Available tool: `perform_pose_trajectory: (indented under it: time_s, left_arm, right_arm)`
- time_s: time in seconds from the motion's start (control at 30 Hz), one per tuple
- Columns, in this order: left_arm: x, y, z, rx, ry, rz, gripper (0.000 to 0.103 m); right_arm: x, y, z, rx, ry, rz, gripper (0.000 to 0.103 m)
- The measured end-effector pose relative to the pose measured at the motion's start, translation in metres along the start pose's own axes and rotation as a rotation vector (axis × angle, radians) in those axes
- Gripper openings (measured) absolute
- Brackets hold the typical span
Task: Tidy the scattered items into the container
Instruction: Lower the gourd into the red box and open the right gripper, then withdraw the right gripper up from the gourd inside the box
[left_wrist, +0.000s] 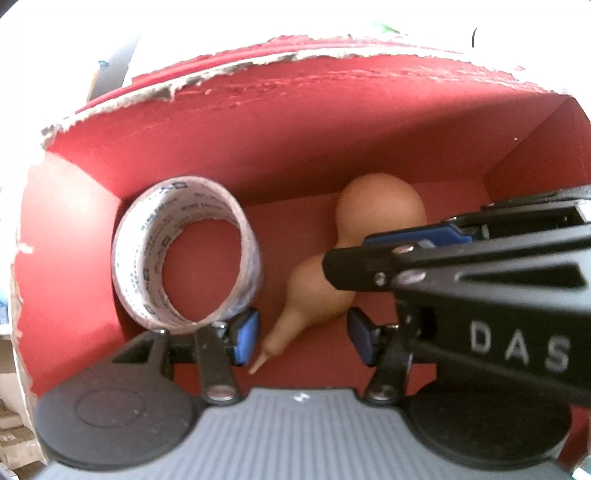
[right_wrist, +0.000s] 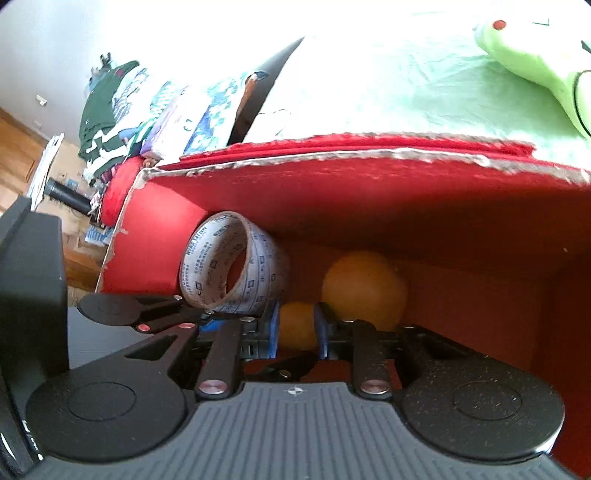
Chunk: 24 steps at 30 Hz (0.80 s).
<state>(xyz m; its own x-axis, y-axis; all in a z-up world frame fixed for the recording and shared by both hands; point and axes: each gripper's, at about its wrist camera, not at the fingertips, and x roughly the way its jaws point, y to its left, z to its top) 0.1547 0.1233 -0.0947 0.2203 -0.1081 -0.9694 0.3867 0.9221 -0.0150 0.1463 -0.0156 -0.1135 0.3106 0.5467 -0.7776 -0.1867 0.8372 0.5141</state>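
Observation:
A red cardboard box (left_wrist: 295, 129) with torn rims holds a roll of printed tape (left_wrist: 147, 258) standing on edge at the left and a tan gourd (left_wrist: 380, 206) lying in the middle. My left gripper (left_wrist: 303, 338) hangs open above the floor of the box; the gourd's thin tip lies between its blue pads, clear of both. My right gripper (left_wrist: 340, 258) reaches in from the right across the gourd's waist. In the right wrist view, the right gripper (right_wrist: 297, 328) stands slightly open, the gourd's smaller lobe showing between its pads and the big lobe (right_wrist: 364, 284) behind. The tape (right_wrist: 258, 273) stands just left.
The box (right_wrist: 369, 192) sits on a pale green sheet (right_wrist: 369, 92), with a green plush toy (right_wrist: 528, 55) at the far right. Folded clothes and printed packs (right_wrist: 110, 103) are piled to the left, beside wooden floor (right_wrist: 18, 147). The left gripper's body (right_wrist: 29, 277) crowds the left side.

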Motion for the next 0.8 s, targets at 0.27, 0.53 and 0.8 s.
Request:
perform_pose_trajectory:
  time_s: [0.27, 0.53, 0.8]
  left_arm:
    - [-0.004, 0.001, 0.002, 0.023, 0.015, -0.001, 0.06]
    - [-0.009, 0.006, 0.004, 0.018, 0.019, -0.002, 0.061]
    - [-0.017, 0.014, 0.006, -0.002, 0.007, -0.02, 0.062]
  right_arm:
    - [0.005, -0.009, 0.003, 0.083, 0.042, 0.007, 0.02]
    - [0.006, -0.012, 0.003, 0.096, 0.021, 0.062, 0.022]
    - [0.009, -0.007, 0.005, 0.103, 0.002, 0.123, 0.023]
